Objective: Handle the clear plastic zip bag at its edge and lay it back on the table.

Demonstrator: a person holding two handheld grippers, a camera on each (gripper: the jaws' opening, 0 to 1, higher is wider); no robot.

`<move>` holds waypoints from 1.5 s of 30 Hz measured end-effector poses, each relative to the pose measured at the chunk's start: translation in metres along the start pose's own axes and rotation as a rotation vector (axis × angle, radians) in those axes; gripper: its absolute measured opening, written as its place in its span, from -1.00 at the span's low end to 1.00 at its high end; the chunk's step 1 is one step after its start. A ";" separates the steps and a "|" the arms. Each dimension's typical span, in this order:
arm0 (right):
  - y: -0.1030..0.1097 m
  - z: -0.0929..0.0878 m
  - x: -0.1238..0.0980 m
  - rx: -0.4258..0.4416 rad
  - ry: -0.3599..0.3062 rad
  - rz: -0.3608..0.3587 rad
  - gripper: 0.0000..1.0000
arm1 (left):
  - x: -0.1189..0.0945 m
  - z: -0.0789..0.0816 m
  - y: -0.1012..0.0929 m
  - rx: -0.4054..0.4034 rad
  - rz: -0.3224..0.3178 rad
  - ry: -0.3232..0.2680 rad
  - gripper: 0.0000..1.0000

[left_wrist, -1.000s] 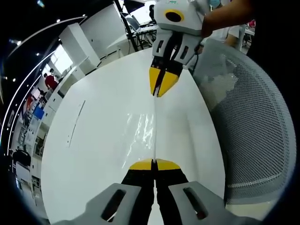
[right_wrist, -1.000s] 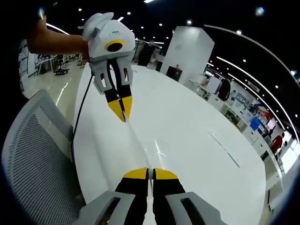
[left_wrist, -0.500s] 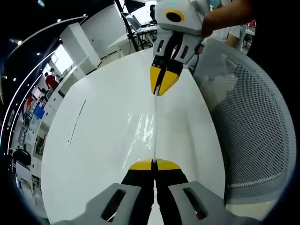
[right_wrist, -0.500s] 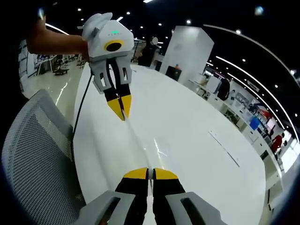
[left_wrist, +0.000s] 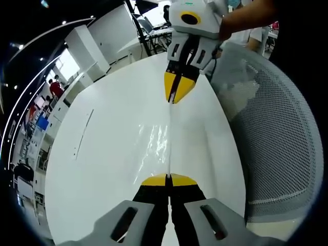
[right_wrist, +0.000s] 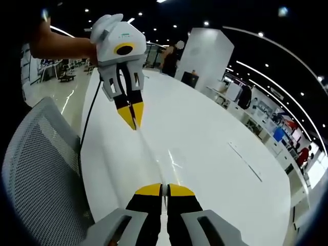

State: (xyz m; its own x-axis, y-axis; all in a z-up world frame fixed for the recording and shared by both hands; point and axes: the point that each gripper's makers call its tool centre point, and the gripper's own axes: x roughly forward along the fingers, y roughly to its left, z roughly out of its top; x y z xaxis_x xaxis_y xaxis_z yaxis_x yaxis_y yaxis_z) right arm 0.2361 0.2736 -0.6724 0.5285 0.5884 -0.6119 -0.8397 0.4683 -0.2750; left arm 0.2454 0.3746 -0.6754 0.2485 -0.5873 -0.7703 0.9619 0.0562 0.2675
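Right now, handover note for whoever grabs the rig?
Left gripper: jaws shut on one end of the clear plastic zip bag.
Right gripper: jaws shut on the opposite end.
The bag is stretched edge-on between the two, above the glossy white table; a grey mesh chair sits beside the table.
Done: edge gripped at both ends.
Left: lower the bag flat onto the table, then open both grippers.
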 end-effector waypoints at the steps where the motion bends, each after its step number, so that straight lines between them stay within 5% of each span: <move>1: 0.000 0.000 0.000 -0.002 0.001 -0.001 -1.00 | 0.000 0.000 0.000 0.001 -0.001 0.000 -1.00; 15: 0.002 0.002 -0.004 0.040 -0.023 0.011 -1.00 | -0.004 -0.002 0.000 -0.013 0.004 0.003 -1.00; 20: -0.022 0.010 -0.011 0.037 -0.042 -0.035 -1.00 | -0.009 0.013 0.016 -0.004 0.031 -0.028 -1.00; 45: -0.012 0.003 -0.008 0.032 -0.030 -0.025 -1.00 | -0.008 0.009 0.016 0.000 0.046 -0.023 -1.00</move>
State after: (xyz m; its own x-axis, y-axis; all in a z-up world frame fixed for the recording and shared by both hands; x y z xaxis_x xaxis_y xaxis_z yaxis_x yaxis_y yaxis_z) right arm 0.2424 0.2657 -0.6619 0.5535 0.5951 -0.5827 -0.8218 0.5038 -0.2660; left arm 0.2579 0.3724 -0.6597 0.2895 -0.6026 -0.7437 0.9497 0.0835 0.3020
